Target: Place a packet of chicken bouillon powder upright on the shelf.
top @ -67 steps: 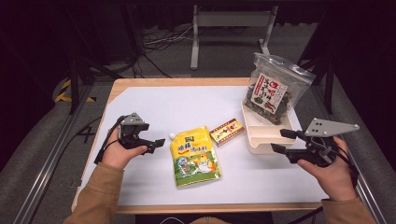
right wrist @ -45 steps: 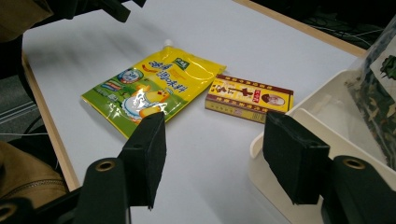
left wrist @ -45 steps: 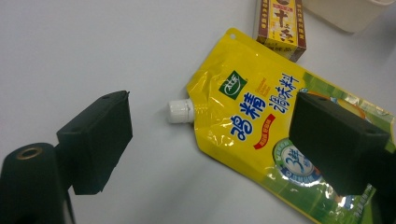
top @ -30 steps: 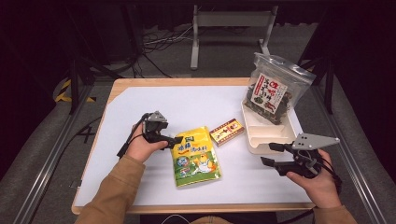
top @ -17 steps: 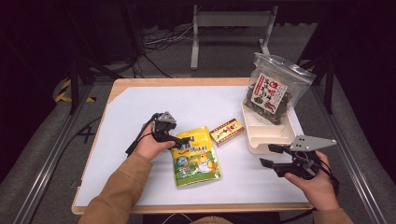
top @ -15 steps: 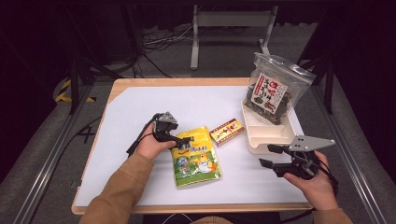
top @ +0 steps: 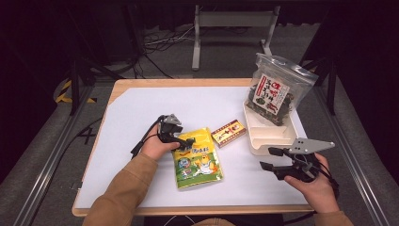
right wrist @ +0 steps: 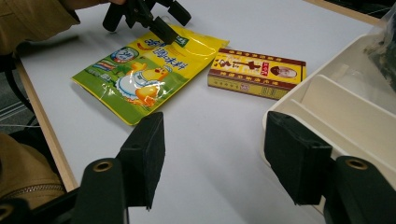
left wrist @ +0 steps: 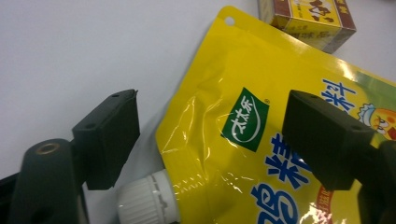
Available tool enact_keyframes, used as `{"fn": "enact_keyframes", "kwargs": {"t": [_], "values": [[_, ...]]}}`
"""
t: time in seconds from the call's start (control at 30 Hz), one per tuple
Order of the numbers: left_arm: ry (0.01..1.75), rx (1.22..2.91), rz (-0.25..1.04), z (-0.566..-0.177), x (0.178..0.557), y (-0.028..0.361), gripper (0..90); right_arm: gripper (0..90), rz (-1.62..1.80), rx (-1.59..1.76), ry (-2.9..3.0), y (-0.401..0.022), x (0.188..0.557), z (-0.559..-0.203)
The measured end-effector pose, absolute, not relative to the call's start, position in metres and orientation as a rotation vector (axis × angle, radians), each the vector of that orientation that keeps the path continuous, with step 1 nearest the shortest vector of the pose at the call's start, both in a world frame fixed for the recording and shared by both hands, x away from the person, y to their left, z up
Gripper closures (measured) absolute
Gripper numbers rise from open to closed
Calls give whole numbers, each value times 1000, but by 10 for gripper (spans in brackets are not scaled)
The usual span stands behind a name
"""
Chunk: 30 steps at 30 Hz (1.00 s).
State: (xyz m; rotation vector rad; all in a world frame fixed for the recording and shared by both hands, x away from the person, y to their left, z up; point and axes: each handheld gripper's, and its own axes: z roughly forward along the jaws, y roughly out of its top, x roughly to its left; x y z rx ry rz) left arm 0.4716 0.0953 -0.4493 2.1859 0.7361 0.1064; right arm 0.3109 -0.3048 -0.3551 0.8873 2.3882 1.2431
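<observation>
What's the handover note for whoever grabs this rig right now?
Left gripper: jaws have just been closing around the top corner of the yellow spout pouch, by its white cap; pads not yet pressing, so nothing is held.
Right gripper: open, empty, hovering just in front of the white tray.
The pouch lies flat on the table; the small red and yellow box lies between the pouch and the tray. The dark snack bag stands in the tray's far end.
Done: left gripper set at the pouch.
Left: close, lift; probably into the tray.
</observation>
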Motion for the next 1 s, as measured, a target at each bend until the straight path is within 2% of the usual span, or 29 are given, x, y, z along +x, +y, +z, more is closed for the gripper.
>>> {"fn": "enact_keyframes", "kwargs": {"t": [0.07, 0.33, 0.53, 0.63, 0.7, 0.73, 1.0], "values": [[738, 2198, 81, -451, 471, 93, 228, 389, 1242, 887, 2389, -305, 311, -356], [722, 2256, 175, -450, 465, 86, 261, 388, 1246, 893, 2395, -303, 311, -357], [754, 2238, 199, -450, 467, 91, 442, 388, 1241, 890, 2401, -301, 311, -358], [762, 2233, 210, -450, 466, 90, 467, 388, 1240, 890, 2402, -301, 311, -359], [759, 2226, 215, -450, 466, 92, 500, 388, 1239, 888, 2405, -300, 312, -359], [764, 2224, 215, -450, 466, 93, 549, 388, 1240, 885, 2406, -299, 311, -359], [731, 2250, 270, -448, 463, 92, 663, 392, 1237, 881, 2412, -298, 312, -360]]}}
